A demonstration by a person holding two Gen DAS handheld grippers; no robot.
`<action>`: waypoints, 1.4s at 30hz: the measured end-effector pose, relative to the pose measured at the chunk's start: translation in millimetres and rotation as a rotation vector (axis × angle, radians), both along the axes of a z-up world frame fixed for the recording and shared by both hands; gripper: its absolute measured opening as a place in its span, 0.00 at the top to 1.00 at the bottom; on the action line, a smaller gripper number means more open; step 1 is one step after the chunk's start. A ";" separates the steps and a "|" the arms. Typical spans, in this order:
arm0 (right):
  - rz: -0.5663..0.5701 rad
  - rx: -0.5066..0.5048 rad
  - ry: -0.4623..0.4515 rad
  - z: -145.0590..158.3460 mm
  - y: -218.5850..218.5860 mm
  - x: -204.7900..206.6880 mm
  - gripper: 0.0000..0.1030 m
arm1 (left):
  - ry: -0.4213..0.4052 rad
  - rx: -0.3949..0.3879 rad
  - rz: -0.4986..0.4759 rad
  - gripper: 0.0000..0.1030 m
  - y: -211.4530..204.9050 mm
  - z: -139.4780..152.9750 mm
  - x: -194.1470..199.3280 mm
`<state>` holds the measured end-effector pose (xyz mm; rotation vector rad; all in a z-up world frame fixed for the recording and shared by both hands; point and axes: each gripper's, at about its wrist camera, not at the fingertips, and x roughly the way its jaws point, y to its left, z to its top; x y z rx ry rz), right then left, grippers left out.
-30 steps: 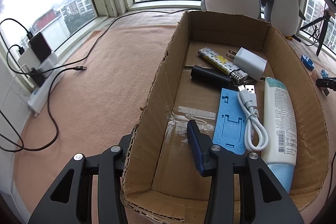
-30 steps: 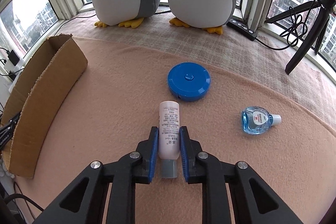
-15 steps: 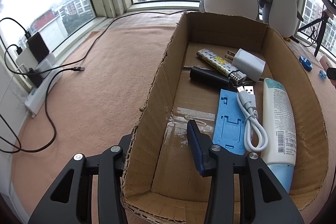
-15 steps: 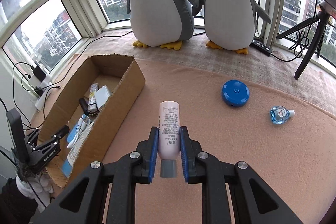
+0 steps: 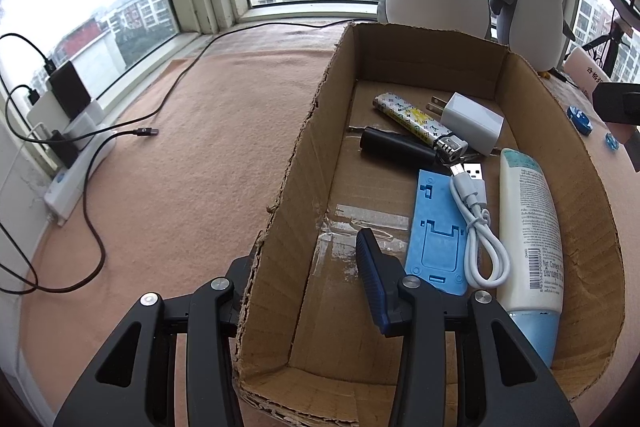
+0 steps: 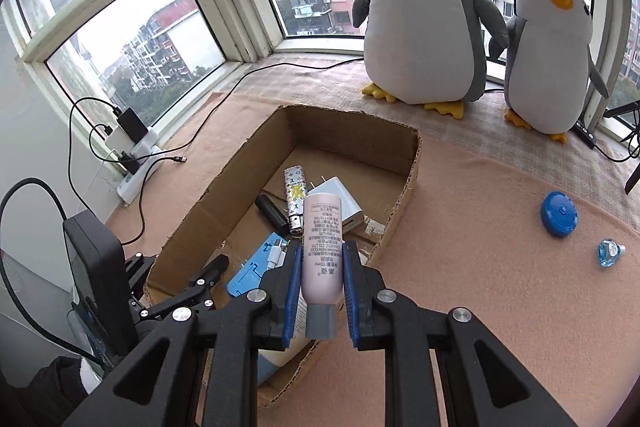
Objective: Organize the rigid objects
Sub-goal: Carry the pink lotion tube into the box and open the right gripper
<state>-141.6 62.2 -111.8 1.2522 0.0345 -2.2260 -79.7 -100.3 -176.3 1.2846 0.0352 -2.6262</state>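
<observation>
A peach blanket (image 6: 500, 227) covers the bay-window platform, with a power strip (image 5: 76, 171) at the left sill and two plush penguins (image 6: 424, 27) by the glass. The left gripper (image 5: 308, 267) straddles the near left wall of the cardboard box (image 5: 300, 163), one finger each side, clamped on it. The right gripper (image 6: 320, 283) pinches a pink tube (image 6: 322, 247) above the box, over the blue stand (image 5: 438, 227), cable (image 5: 476, 223), lotion (image 5: 528, 227), lighter (image 5: 416, 123) and charger (image 5: 468, 123); a blue disc (image 6: 559, 213) and small bottle (image 6: 610, 251) lie outside, right.

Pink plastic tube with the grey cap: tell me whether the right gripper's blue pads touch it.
Touching. The right wrist view shows both blue pads pressed against the pink plastic tube, no gap on either side, right gripper carrying it.
</observation>
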 end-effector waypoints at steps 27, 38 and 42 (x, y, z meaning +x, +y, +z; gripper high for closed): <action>-0.009 0.026 0.048 1.0 -32.2 2.3 0.26 | 0.016 0.033 -0.012 0.60 -2.6 -0.5 1.0; -0.058 0.051 0.064 1.1 -11.3 -1.8 0.26 | 0.020 0.032 -0.010 0.60 -1.2 -0.5 1.2; -0.098 0.046 0.060 -0.2 7.4 -5.1 0.26 | 0.021 0.029 -0.010 0.60 -1.1 -0.1 0.7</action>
